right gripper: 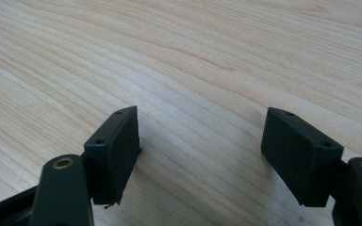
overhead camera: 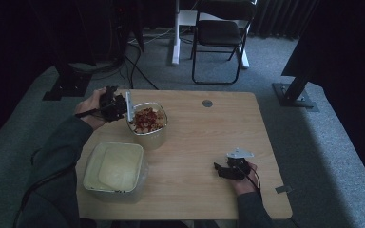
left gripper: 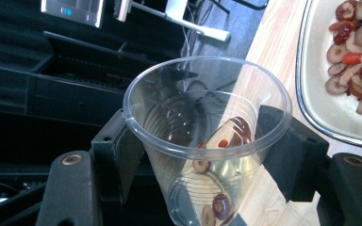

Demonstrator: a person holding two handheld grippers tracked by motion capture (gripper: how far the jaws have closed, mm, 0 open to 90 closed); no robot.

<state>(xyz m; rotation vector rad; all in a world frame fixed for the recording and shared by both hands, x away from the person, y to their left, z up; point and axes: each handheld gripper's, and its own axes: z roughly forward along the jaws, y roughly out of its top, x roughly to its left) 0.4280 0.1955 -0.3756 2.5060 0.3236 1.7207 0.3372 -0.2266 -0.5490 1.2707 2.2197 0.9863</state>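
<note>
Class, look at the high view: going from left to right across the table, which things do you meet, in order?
Lidded container → left tool with its clear cup → open container of dried fruit → grey disc → right tool.

Dim room, grey carpet, black folding chair, dark curtains
</note>
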